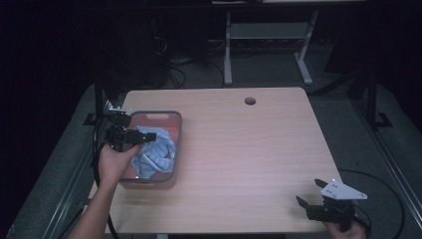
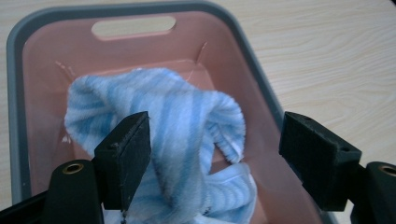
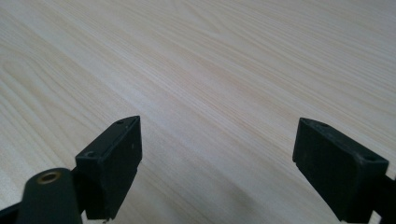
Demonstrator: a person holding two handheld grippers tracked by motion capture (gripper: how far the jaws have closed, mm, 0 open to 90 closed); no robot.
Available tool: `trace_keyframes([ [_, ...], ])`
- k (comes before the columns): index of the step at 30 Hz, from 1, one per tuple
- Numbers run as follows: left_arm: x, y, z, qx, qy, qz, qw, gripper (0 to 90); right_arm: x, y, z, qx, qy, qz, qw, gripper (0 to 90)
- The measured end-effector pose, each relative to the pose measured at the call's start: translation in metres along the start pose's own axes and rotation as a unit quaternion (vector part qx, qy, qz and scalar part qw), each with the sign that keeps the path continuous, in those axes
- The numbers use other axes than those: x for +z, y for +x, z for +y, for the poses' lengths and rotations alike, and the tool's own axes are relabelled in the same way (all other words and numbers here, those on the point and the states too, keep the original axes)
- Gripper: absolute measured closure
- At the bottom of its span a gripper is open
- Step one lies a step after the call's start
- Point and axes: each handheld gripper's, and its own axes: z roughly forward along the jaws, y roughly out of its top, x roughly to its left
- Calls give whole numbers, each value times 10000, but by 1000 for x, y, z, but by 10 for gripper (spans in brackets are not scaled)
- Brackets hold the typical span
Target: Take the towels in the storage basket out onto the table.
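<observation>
A pink basket with a grey rim [image 1: 178, 130] [image 2: 261, 88] stands at the left side of the wooden table [image 1: 249, 159]. A crumpled blue and white striped cloth [image 1: 157, 152] [image 2: 187, 126] lies inside it. My left gripper [image 1: 144, 135] [image 2: 215, 149] hovers over the basket's left part, open, its jaws spread to either side of the cloth's raised fold without closing on it. My right gripper [image 1: 311, 191] [image 3: 217, 158] sits low over the table's near right corner, open, with bare wood between its jaws.
A round cable hole [image 1: 250, 101] is in the table's far middle. Beyond the table stand a grey desk frame [image 1: 268, 35] and cables on the floor. A dark rail [image 1: 393, 169] runs along the right side.
</observation>
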Motion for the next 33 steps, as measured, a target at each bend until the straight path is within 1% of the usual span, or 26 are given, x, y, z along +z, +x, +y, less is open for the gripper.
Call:
trace_keyframes([
  [2, 3, 2, -2, -49, 35, 30, 10000, 244, 0, 1, 0, 18, 23, 19, 10000, 151],
  [4, 6, 3, -4, -74, 69, 112, 9999, 247, 1, 1, 0, -3, 25, 29, 10000, 151],
  [8, 14, 5, -8, -130, 154, 140, 9997, 249, 0, 0, 0, 30, 13, 21, 10000, 151],
  [10, 18, 7, -11, -195, 241, 191, 9993, 249, 0, -1, -1, -4, -18, 14, 10000, 151],
  [11, 20, 8, -12, -227, 280, 228, 9991, 249, 0, 0, -1, 45, 13, 24, 10000, 151],
  [12, 22, 9, -13, -264, 299, 237, 9989, 249, 0, 0, -1, 9, 4, 19, 10000, 151],
  [13, 23, 10, -14, -296, 317, 236, 9988, 249, 0, 0, -1, 26, 12, 25, 10000, 151],
  [15, 25, 11, -15, -301, 368, 263, 9985, 263, -1, 1, -1, 40, 18, 35, 10000, 151],
  [17, 27, 12, -15, -309, 386, 278, 9984, 271, 0, -1, 0, -4, -18, 27, 10000, 151],
  [19, 30, 11, -16, -286, 446, 332, 9980, 295, -1, -1, 0, 17, -19, 19, 10000, 151],
  [21, 32, 11, -16, -265, 472, 375, 9978, 303, 0, 0, -1, -24, -22, 23, 10000, 151],
  [22, 33, 11, -17, -333, 485, 375, 9976, 311, 0, 0, -1, -4, -4, 30, 10000, 151],
  [23, 34, 11, -17, -317, 483, 365, 9977, 334, -1, 0, -1, -8, -15, 30, 10000, 151],
  [25, 35, 11, -18, -271, 516, 416, 9974, 345, -1, 0, -1, 11, -15, 25, 10000, 151],
  [28, 38, 12, -19, -247, 575, 431, 9971, 373, -1, -1, -1, 7, -39, 13, 10000, 151],
  [30, 40, 14, -19, -304, 620, 393, 9968, 377, -1, -1, -1, 14, -40, 18, 10000, 151],
  [31, 40, 15, -19, -299, 634, 388, 9968, 384, -1, -1, -1, 8, -41, 20, 10000, 151],
  [33, 41, 15, -19, -295, 628, 407, 9968, 434, -1, -1, -1, 0, -39, 28, 10000, 151],
])
